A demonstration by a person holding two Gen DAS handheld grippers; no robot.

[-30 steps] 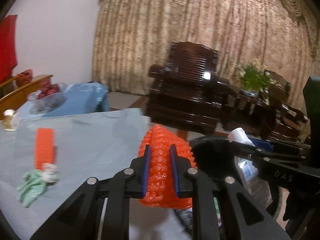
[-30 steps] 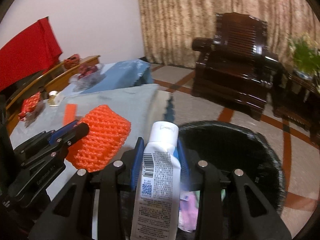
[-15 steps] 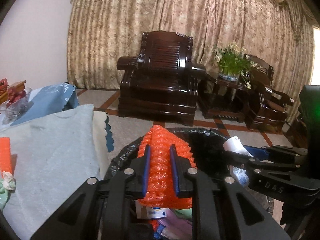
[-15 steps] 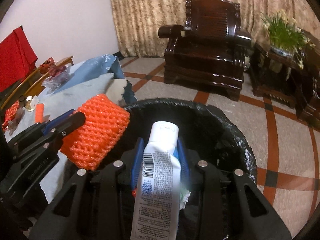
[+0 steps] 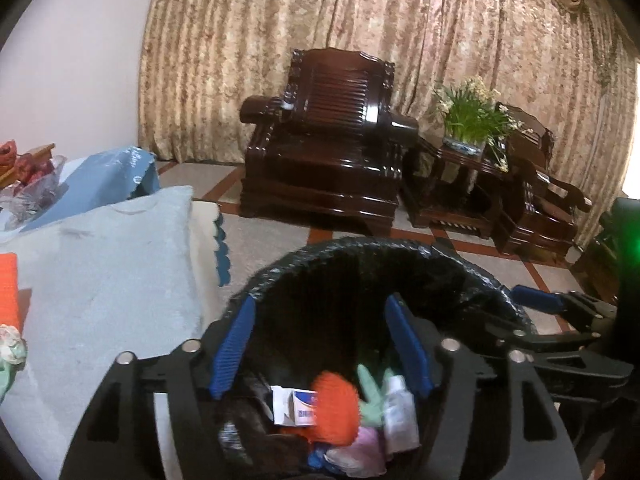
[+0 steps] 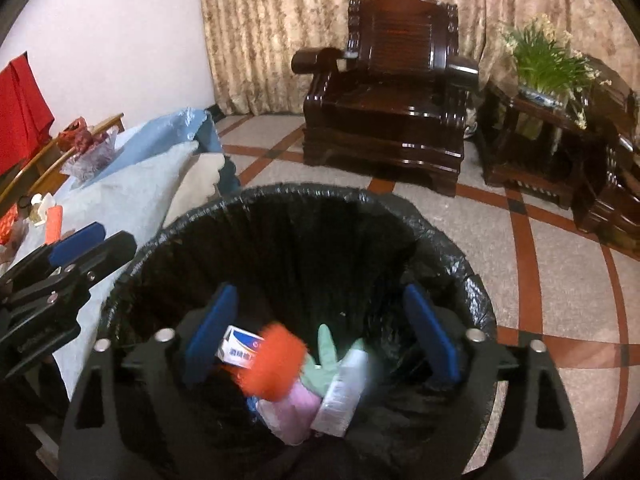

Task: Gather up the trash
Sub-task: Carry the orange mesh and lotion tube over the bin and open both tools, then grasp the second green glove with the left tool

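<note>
Hovering over bin (image 6: 460,248): left gripper (image 5: 320,344) and right gripper (image 6: 324,332), fingers opening, empty; red cloth (image 6: 22,108) appears in right view only.

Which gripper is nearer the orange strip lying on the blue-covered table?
Left. The left gripper sits at the bin's table side, closer to the orange strip; the right gripper hangs over the bin, jaws opening, empty.

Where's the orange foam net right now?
In both wrist views the orange foam net is inside the black-lined trash bin, beside the small carton and the green glove.
</note>
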